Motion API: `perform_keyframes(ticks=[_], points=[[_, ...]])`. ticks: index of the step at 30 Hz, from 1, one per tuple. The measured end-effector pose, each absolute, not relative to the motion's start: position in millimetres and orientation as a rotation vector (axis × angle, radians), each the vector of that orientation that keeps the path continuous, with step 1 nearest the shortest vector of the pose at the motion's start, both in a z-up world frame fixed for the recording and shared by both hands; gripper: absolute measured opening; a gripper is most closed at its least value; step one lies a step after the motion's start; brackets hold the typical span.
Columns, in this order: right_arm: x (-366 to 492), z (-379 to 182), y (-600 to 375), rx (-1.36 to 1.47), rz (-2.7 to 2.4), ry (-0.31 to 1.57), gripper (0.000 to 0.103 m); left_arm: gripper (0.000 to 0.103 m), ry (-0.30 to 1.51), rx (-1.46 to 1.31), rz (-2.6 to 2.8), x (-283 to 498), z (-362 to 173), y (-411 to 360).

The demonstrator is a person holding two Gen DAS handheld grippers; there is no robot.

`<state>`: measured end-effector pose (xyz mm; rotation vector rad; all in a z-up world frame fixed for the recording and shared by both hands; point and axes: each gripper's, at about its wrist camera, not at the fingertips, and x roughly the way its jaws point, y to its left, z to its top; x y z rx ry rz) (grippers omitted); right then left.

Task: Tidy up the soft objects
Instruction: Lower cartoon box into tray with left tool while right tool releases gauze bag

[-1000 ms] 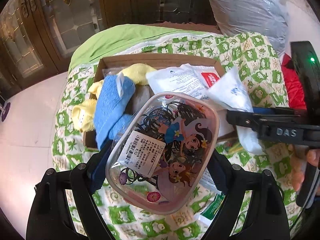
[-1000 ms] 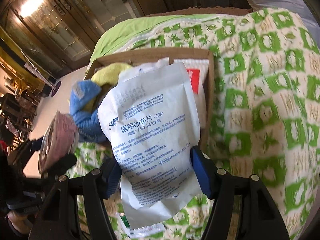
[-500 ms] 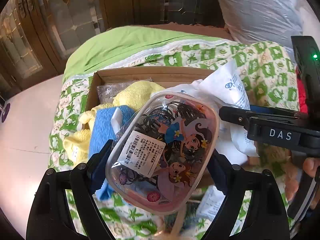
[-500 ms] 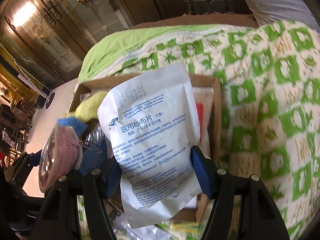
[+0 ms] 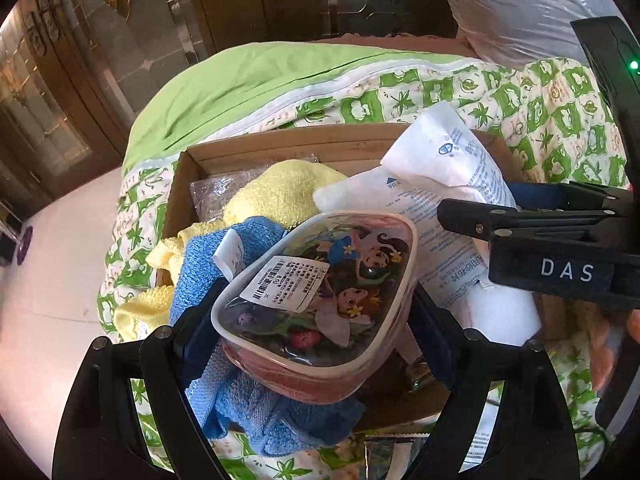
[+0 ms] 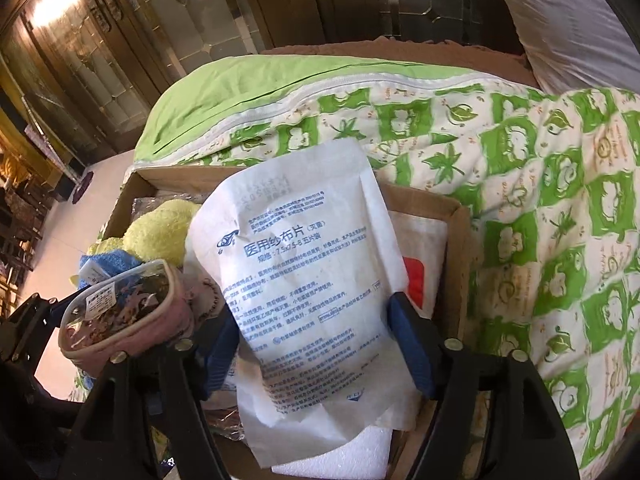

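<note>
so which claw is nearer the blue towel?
Left. The left claw, holding the cartoon pouch, is right over the blue towel. The right claw, with the white packet, is further right over the box.

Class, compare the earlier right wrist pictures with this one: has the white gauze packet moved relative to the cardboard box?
Yes. The white gauze packet now hangs over the cardboard box, nearer its inside than before.

Two towels (image 5: pixel 276 196), one box (image 5: pixel 256 151)
</note>
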<state>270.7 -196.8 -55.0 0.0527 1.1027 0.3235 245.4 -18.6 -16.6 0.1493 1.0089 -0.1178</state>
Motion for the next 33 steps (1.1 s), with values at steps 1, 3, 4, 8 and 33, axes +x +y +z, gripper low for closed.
perform_keyframes(ticks=[1,3,4,8,33], points=[[271,-55,-197,0.054,0.328,1.100,0.079,0.087,1.002,0.142,-0.118,245,-16,-17],[270,-55,-197,0.060,0.331,1.095,0.080,0.087,0.987,0.125,-0.120,242,-13,-15],[270,-54,-198,0.067,0.331,1.092,0.081,0.087,0.979,0.121,-0.119,241,-11,-15],[270,-54,-201,0.096,0.340,1.088,0.087,0.087,0.964,0.111,-0.108,239,-4,-12],[236,-34,-240,0.324,0.347,0.991,0.103,0.092,0.905,0.112,-0.093,218,20,-5]])
